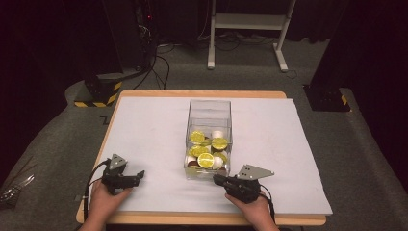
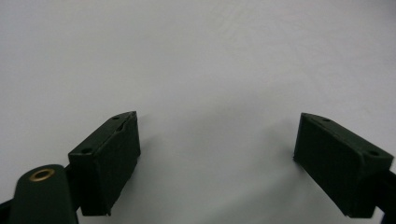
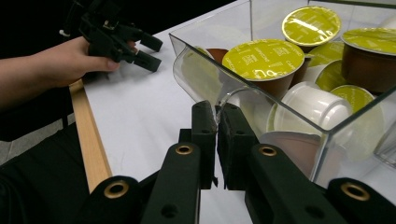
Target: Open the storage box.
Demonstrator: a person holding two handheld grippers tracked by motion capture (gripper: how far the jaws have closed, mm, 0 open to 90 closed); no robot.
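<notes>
— Pinching what, exactly, with that right gripper [image 3: 216,135]?

— The near wall of the clear rectangular plastic box [image 1: 209,139]. My jaws are closed tight on its thin rim, one jaw inside, one outside, at the corner nearest me. The box sits mid-table on the white sheet [image 1: 149,139], holding coffee capsules with yellow-green foil lids [image 3: 264,58] and a few white ones.

— And your left gripper [image 1: 136,177]?

— Well to the left of the box, resting low over the sheet, jaws spread wide with nothing between them.

— So which step is this?

— I judge the grip on the box is just made. Next I would pull or tip it, slowly, since the capsules lie loose and the wall is slick.
</notes>
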